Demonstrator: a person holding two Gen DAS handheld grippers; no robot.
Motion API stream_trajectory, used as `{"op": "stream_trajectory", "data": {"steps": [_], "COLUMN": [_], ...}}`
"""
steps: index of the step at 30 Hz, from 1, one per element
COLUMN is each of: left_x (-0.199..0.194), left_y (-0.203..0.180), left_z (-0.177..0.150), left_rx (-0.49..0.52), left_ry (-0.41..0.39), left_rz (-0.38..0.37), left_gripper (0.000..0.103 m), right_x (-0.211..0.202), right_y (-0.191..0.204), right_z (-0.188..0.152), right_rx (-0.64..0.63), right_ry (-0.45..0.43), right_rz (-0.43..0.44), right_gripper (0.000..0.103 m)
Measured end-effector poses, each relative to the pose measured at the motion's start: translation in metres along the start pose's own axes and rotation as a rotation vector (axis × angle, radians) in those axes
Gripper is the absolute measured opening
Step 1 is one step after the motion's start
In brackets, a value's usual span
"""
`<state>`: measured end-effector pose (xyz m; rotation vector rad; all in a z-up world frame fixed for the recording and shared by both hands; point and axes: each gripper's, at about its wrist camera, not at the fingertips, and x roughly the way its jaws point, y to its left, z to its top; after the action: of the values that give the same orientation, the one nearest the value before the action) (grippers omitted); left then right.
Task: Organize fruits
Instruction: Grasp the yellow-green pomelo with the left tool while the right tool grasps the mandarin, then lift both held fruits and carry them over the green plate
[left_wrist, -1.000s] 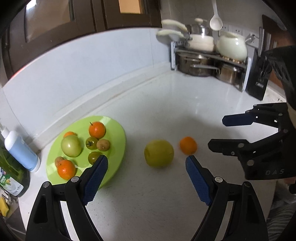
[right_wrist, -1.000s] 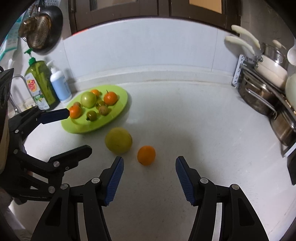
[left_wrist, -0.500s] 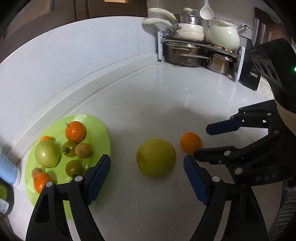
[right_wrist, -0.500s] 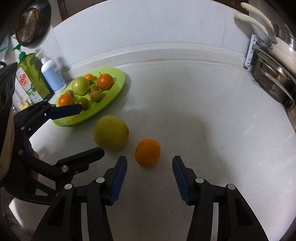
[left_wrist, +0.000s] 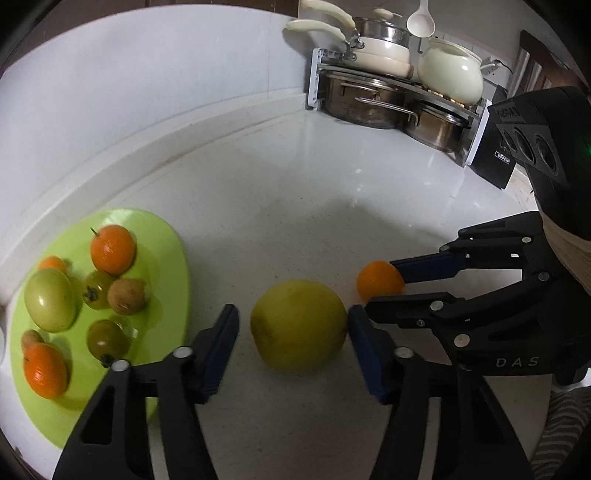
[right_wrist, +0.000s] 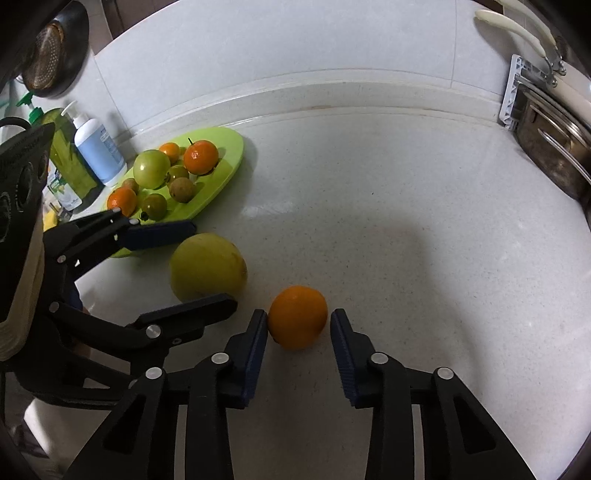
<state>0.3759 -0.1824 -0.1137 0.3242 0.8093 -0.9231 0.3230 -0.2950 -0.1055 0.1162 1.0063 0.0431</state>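
Note:
A large yellow-green fruit (left_wrist: 299, 325) rests on the white counter (left_wrist: 295, 184) between the blue pads of my left gripper (left_wrist: 291, 312). Its jaws are closing: the right pad touches the fruit and the left pad stands a little apart. To its right a small orange (right_wrist: 297, 317) sits on the counter between the closing jaws of my right gripper (right_wrist: 299, 314). One pad is against the orange and a thin gap shows at the other. A lime-green plate (left_wrist: 166, 258) on the left holds several oranges and green and brown fruits.
A rack of steel pots and cream cookware (left_wrist: 388, 96) fills the far right corner, with a black box (left_wrist: 495, 155) beside it. Soap bottles (right_wrist: 98, 147) stand behind the plate (right_wrist: 229, 155), and a strainer (right_wrist: 51, 55) hangs on the wall.
Both grippers came down and forward to the counter. The left jaws narrowed around the yellow-green fruit, and the right jaws narrowed around the orange.

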Motion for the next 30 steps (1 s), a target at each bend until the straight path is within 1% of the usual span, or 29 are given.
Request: {"op": "stream_trajectory", "data": {"steps": [1, 6, 14, 22, 30], "left_x": [0.000, -0.002, -0.013, -0.041, -0.077], "left_y": [-0.001, -0.005, -0.006, -0.009, -0.015], "left_z": [0.000, 0.002, -0.006, -0.009, -0.018], "left_rx": [-0.003, -0.022, -0.064, -0.113, -0.154], "left_ry": [0.002, 0.005, -0.004, -0.044, -0.097], "left_rz": [-0.005, 0.022, 0.049, 0.097, 0.138], "left_gripper": [0.051, 0.051, 0.051, 0.051, 0.051], "right_x": [0.000, -0.001, -0.007, -0.025, -0.054], "right_y": [-0.001, -0.001, -0.001, 0.009, 0.025], "right_z": [0.000, -0.001, -0.005, -0.004, -0.003], "right_rx": [0.001, 0.007, 0.014, -0.007, -0.052], "right_ry": [0.000, -0.001, -0.010, -0.048, -0.114], "right_rz": [0.003, 0.006, 0.011, 0.015, 0.023], "right_gripper": [0.035, 0.034, 0.034, 0.034, 0.034]}}
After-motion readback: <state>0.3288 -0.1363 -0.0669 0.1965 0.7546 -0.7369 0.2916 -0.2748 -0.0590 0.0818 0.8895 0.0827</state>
